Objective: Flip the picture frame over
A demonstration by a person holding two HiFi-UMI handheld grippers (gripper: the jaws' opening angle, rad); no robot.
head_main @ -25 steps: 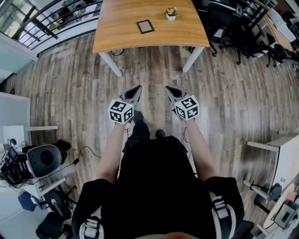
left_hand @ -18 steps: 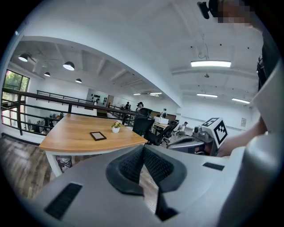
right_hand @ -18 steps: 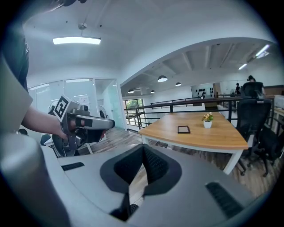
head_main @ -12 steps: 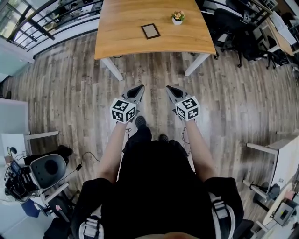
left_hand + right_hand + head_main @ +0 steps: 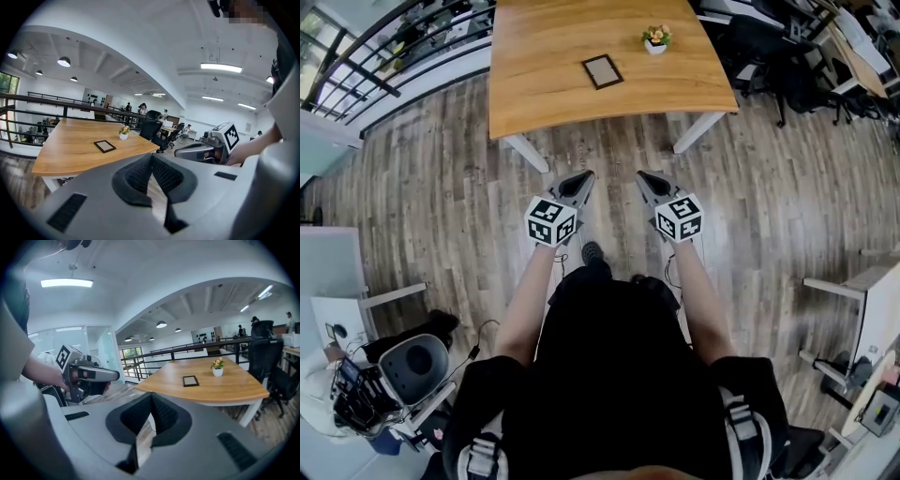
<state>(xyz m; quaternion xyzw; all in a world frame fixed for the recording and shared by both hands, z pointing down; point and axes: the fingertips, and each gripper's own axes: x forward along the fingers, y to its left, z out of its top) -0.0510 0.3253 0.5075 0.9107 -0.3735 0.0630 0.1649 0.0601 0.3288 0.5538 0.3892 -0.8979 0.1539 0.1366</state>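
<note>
The picture frame (image 5: 602,71) lies flat near the middle of the wooden table (image 5: 534,103) at the top of the head view. It is a small dark-rimmed rectangle with a pale centre. It looks light, thin and stiff, and if that pale centre is glass it is likely slick and easy to crack. I would judge the safe hold to be on the dark rim at one edge, not on the face. Since it sits flush on the board, one jaw would have to work under that edge first. Both tools are well short of it. The left gripper (image 5: 584,175) and the right gripper (image 5: 643,175) hang side by side over the plank floor (image 5: 441,187) in the centre of the frame, below the table's near edge. Each is clenched, its pads pressed together with nothing between them. On the tabletop to the upper right of the frame, apart from it, stands a small white flower pot (image 5: 654,39), the one thing a wide swing during the turn could knock over. The table's white legs (image 5: 530,150) splay out beneath its near corners, and only floor lies between them and the grippers. Dark office chairs (image 5: 769,47) crowd the upper right, and a metal railing (image 5: 384,47) runs across the upper left, both well away from the frame.
</note>
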